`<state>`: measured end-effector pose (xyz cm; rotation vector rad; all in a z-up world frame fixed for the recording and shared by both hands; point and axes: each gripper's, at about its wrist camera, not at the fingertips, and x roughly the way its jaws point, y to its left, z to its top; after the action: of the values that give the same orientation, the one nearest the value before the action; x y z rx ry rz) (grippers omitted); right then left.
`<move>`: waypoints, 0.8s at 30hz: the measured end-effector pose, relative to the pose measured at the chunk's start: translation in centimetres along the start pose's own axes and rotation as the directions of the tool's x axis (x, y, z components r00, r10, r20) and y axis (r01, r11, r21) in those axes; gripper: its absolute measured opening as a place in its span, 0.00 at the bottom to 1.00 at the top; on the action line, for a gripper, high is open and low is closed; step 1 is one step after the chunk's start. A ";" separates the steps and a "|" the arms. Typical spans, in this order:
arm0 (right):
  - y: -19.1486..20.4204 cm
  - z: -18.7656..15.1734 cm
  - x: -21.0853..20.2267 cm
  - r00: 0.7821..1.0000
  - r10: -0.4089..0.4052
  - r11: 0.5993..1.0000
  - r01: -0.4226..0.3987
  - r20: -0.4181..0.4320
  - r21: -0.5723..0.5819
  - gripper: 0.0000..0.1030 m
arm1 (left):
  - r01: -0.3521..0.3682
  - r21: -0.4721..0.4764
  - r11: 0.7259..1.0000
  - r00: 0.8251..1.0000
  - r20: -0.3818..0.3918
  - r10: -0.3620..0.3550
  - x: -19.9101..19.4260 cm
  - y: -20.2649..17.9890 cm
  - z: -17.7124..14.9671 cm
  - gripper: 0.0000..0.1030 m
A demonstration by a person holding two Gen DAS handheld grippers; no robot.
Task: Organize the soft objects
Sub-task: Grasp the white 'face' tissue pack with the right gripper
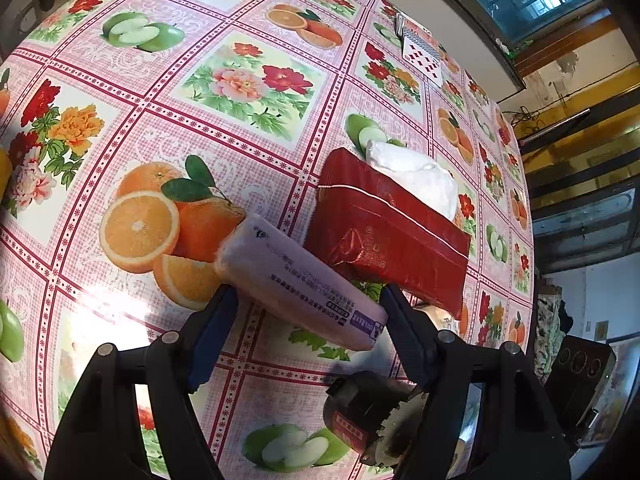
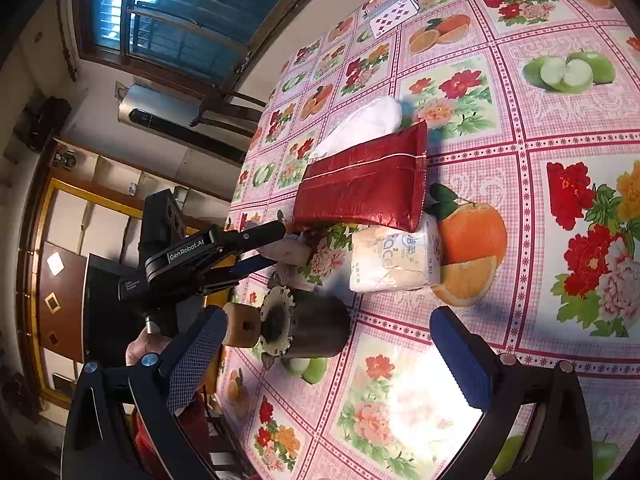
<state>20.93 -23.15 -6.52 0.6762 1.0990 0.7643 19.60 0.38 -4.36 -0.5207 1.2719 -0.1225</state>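
Observation:
My left gripper [image 1: 309, 294] is shut on a pink tissue pack [image 1: 296, 276], which hangs slanted just over the table beside a red tissue pack [image 1: 384, 236]. In the right wrist view the left gripper [image 2: 280, 246] comes in from the left with the pink pack [image 2: 290, 251] between its fingers. The red pack [image 2: 360, 188] rests partly on a white tissue pack [image 2: 394, 260]; a white soft bundle [image 2: 368, 120] lies behind it. My right gripper [image 2: 328, 316] is open and holds nothing, nearer than the packs.
The round table [image 2: 520, 128] wears a fruit-and-flower oilcloth. A dark cylinder with a toothed rim [image 2: 316, 324] and a wooden block [image 2: 240, 324] lie close in front of my right gripper. Fanned playing cards [image 2: 392, 8] sit by the wall-side edge. A hand [image 2: 140, 348] holds the left gripper's handle.

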 end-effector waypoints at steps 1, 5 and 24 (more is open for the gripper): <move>0.1 0.2 0.3 1.000 -0.007 1.000 0.007 -0.002 -0.005 1.00 | -0.008 0.006 1.000 1.000 0.002 0.008 -0.1 0.2 -0.1 0.62; 0.8 0.8 1.1 0.994 -0.111 0.992 0.112 0.017 -0.064 0.99 | -0.027 0.050 0.998 1.000 0.004 0.026 -0.7 0.7 -0.5 0.45; 3.2 3.1 8.7 0.731 -0.681 0.707 0.673 0.046 -0.217 0.87 | -0.028 0.079 0.997 1.000 0.014 0.027 -1.4 2.9 -0.4 0.27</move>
<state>25.43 -14.59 -7.51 0.0291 1.1662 0.2410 18.22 3.32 -4.46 -0.4354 1.2563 -0.1457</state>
